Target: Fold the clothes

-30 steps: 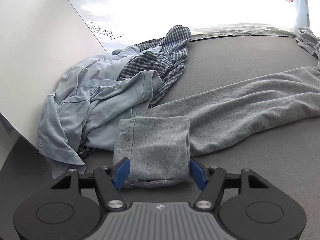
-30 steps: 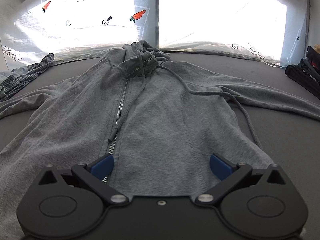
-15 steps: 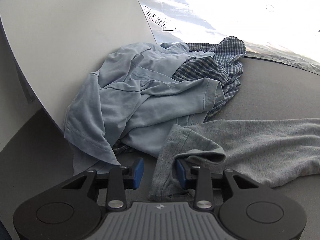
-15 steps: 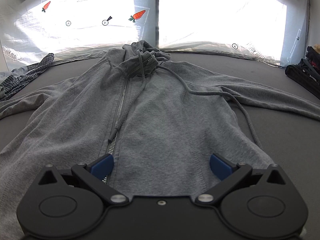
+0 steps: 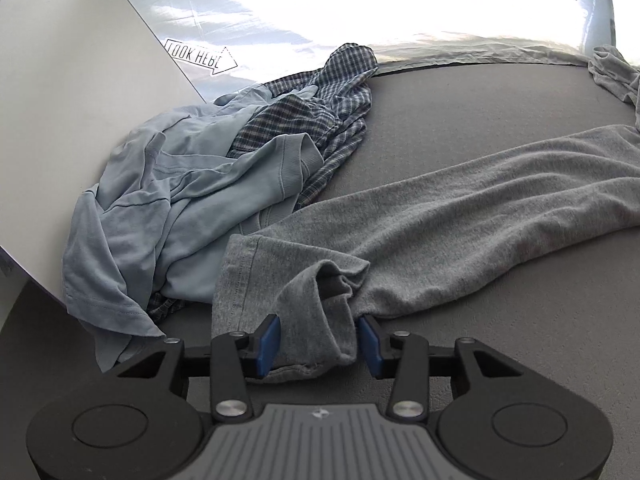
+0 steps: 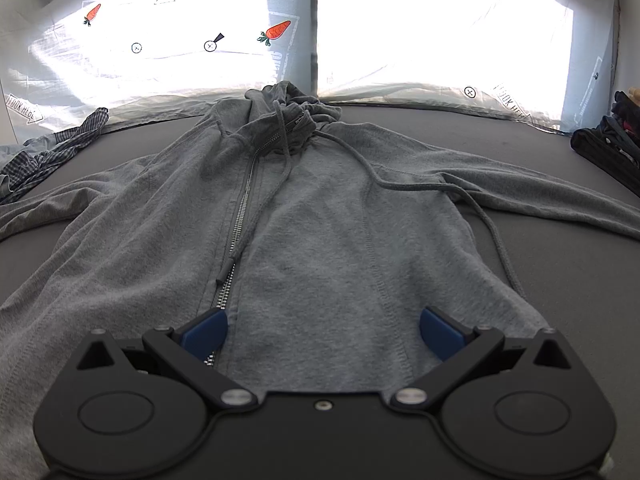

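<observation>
A grey zip hoodie (image 6: pixel 320 240) lies flat and face up on the dark grey surface, hood at the far end, both sleeves spread out. Its left sleeve (image 5: pixel 460 216) runs across the left wrist view, and the cuff (image 5: pixel 316 320) is bunched up between the blue pads. My left gripper (image 5: pixel 318 342) is closed on that cuff. My right gripper (image 6: pixel 322 326) is open and empty over the hoodie's lower hem, just right of the zipper (image 6: pixel 240 216).
A heap of light blue shirt (image 5: pixel 168 208) and plaid shirt (image 5: pixel 332 108) lies at the left against a white board (image 5: pixel 72 92). Dark folded clothes (image 6: pixel 608 148) sit at the far right. Bright plastic sheeting (image 6: pixel 440 40) backs the surface.
My left gripper closed on the flat sleeve cuff, bunching it, and swung left, then back to the right. The right gripper has not moved.
</observation>
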Demonstrator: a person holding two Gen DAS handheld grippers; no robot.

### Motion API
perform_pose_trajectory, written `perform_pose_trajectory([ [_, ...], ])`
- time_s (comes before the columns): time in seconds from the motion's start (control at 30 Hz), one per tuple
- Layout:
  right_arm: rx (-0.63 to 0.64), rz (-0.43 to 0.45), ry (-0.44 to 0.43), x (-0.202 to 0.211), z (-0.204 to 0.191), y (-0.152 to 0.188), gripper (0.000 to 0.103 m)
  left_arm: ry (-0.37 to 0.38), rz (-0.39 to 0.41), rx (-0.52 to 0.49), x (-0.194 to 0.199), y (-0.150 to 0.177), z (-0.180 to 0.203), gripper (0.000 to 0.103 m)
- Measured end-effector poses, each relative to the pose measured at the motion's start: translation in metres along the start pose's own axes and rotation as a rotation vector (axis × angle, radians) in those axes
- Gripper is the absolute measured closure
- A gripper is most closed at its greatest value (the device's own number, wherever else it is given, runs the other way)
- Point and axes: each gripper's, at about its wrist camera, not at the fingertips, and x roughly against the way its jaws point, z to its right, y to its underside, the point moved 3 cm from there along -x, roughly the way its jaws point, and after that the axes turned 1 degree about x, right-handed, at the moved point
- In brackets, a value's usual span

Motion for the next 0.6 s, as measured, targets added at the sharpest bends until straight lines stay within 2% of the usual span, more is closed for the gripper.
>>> perform_pose_trajectory([
  [0.03,0.000,0.000,-0.001,0.000,0.000,0.000,0.000,0.002,-0.003,0.040,0.001,-0.002,-0.005,0.098],
  [0.13,-0.001,0.000,-0.002,0.000,0.001,0.000,0.000,-0.027,0.027,0.144,0.014,-0.013,-0.021,0.099],
  [0.23,-0.002,0.000,-0.001,-0.001,0.001,0.000,0.000,-0.058,0.081,0.253,0.044,-0.030,-0.044,0.099],
  [0.43,-0.002,0.000,-0.002,-0.001,0.001,0.000,0.000,-0.100,0.205,0.574,0.119,-0.056,-0.107,0.099],
  [0.53,-0.002,0.000,-0.005,-0.001,0.001,-0.001,0.000,-0.130,0.240,0.655,0.140,-0.061,-0.130,0.100],
  [0.6,-0.002,0.000,-0.006,-0.001,0.001,-0.001,0.000,-0.165,0.243,0.665,0.144,-0.060,-0.137,0.100],
])
